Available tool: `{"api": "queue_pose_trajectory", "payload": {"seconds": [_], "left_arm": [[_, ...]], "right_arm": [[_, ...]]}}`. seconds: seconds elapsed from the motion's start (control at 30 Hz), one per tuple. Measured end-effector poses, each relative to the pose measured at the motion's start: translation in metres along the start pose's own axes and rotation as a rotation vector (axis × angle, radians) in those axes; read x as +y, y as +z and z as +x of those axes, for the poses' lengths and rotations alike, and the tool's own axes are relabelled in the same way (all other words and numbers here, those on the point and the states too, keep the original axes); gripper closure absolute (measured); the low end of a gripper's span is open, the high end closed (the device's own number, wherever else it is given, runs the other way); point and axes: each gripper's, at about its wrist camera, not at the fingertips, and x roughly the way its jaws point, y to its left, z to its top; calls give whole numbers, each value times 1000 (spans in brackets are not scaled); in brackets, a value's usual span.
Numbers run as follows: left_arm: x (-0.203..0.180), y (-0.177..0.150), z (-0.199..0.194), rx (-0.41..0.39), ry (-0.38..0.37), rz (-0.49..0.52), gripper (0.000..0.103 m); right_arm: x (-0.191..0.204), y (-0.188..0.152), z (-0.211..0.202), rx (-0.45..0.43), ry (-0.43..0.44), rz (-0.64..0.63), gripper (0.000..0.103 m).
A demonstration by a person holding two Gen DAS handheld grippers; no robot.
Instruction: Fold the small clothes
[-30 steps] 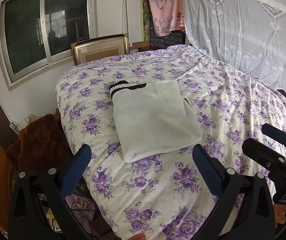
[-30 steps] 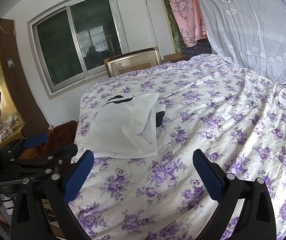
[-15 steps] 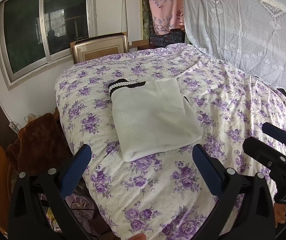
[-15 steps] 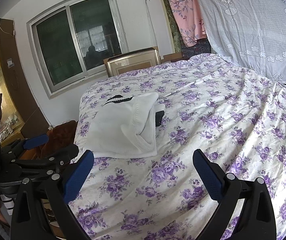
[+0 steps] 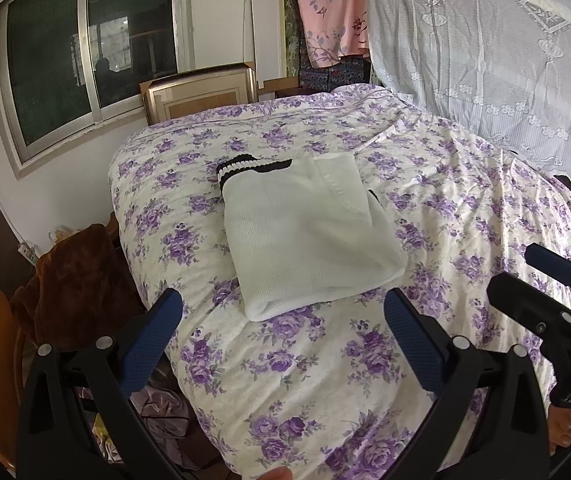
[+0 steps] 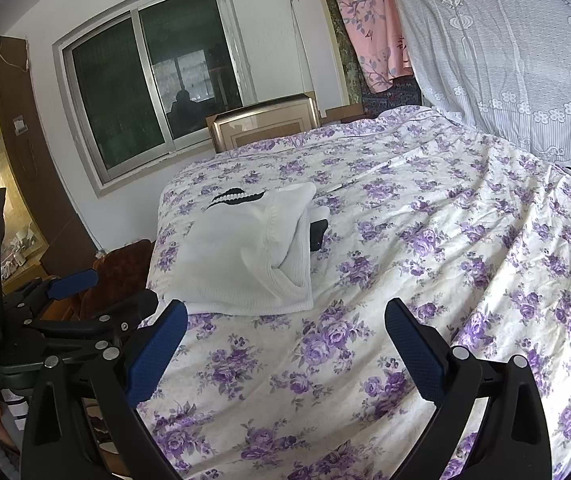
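A folded white knit sweater with a black-and-white striped ribbed band (image 5: 309, 236) lies on a bed covered by a cream quilt printed with purple roses (image 5: 325, 380), just ahead of the left hand-held gripper with blue-padded black fingers (image 5: 283, 314). That gripper hovers above the quilt's near edge with its jaws spread wide and nothing between them, the sweater's nearest folded edge sitting just beyond and between the fingertips (image 5: 167, 308). The right hand-held gripper (image 6: 285, 316) is likewise spread wide and empty over the quilt (image 6: 425, 260); from it the sweater (image 6: 245, 256) lies ahead and to the left, its near edge just beyond the left fingertip (image 6: 175, 318), with layered folds facing the camera and a small dark object (image 6: 318, 234) showing at its right side. In the left wrist view the right gripper appears at the right edge, apart from the garment; in the right wrist view the left gripper (image 6: 85, 300) sits low at the left. Beyond the bed stand a gold-framed picture leaning on the wall (image 5: 201, 92), a dark sliding window (image 6: 153, 88), a hanging pink floral cloth (image 6: 369, 28) and a white lace curtain (image 5: 485, 60). A brown plush blanket (image 5: 73, 288) is heaped left of the bed.
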Motion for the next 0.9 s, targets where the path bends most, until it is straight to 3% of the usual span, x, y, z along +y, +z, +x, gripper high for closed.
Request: {"api": "queue_pose_trajectory", "payload": {"seconds": [0.9], "left_arm": [[-1, -5, 6, 5, 0, 14, 5]], "right_arm": [[0, 0, -1, 1, 2, 0, 3]]}}
